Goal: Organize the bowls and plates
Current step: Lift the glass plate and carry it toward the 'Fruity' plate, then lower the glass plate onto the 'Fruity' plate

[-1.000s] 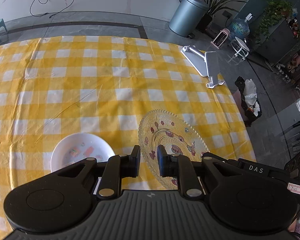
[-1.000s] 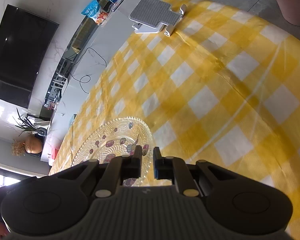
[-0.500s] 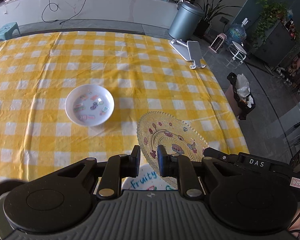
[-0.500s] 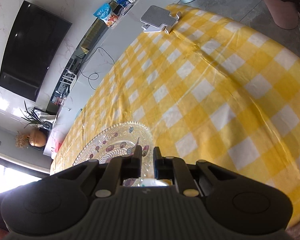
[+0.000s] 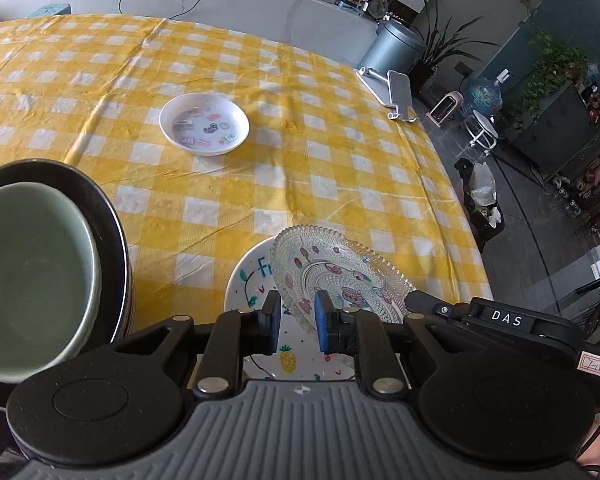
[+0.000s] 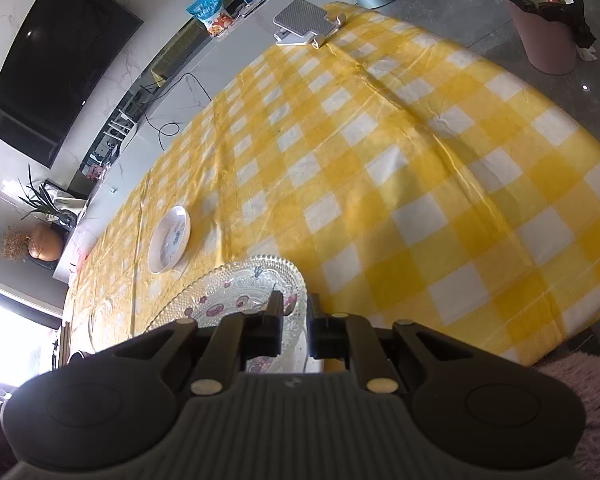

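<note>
A clear glass plate [image 5: 340, 268] with cartoon stickers hangs tilted over a white plate with fruit drawings [image 5: 248, 280] near the table's front edge. My left gripper [image 5: 297, 318] is shut on its near-left rim. My right gripper [image 5: 410, 300] reaches in from the right. In the right wrist view that gripper [image 6: 294, 316] is shut on the glass plate [image 6: 236, 296] at its rim. Farther back, a small white dish [image 5: 204, 124] with stickers sits on the checked cloth, also seen as the small dish [image 6: 170, 240]. At the left stands a green bowl [image 5: 28, 280] inside a black plate [image 5: 114, 236].
A grey phone stand [image 5: 396, 88] lies at the table's far right corner, shown too as the stand [image 6: 304, 22]. Beyond the table's right edge on the floor are a bin with a black liner [image 6: 548, 36], a grey can [image 5: 396, 52] and potted plants.
Both grippers drew back toward the table's near edge with the glass plate between them. The small dish slid farther away in view. The fruit plate and the green bowl stack came into sight.
</note>
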The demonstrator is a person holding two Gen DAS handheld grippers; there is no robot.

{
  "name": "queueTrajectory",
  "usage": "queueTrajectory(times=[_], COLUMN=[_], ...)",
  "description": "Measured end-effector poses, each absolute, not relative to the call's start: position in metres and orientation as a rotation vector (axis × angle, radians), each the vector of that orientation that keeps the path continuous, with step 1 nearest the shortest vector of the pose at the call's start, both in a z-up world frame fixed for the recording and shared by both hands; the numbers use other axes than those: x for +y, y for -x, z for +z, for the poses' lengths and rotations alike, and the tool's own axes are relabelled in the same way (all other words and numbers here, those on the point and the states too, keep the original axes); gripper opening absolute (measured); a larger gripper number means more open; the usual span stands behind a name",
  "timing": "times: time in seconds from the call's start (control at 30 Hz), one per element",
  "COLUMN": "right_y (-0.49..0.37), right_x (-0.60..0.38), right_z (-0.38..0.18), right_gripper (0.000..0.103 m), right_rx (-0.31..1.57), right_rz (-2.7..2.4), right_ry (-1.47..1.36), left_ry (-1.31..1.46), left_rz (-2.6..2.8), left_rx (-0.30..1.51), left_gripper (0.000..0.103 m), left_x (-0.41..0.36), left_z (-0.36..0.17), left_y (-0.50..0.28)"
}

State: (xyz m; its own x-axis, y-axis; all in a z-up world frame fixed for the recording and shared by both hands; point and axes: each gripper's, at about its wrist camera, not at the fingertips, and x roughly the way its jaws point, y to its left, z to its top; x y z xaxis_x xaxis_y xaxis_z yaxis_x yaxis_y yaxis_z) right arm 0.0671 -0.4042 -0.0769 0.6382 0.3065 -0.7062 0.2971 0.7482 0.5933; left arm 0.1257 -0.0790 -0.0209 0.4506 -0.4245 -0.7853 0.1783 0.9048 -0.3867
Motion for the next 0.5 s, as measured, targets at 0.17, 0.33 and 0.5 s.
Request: queueTrajectory(times=[0.17, 0.33, 0.5], right_y=[-0.069, -0.073, -0.076], right_x=[-0.395, -0.391, -0.384], right_z=[-0.076, -0.078, -0.079], right_gripper=[0.01, 0.01, 0.011], right_rx=[0.896, 0.904, 0.915], right_rz=[-0.015, -0.009, -0.016], right_ry=[-0.665, -0.643, -0.603], left_ry=[0.249, 0.241, 0.221], left_rz=[-0.354, -0.339, -0.327], left_rx=[1.039, 1.032, 1.021], left_gripper=[0.019, 0.02, 0.02], left_x=[-0.081, -0.079, -0.08], left_z=[-0.035, -0.04, -0.043], left_y=[-0.119, -0.118, -0.115])
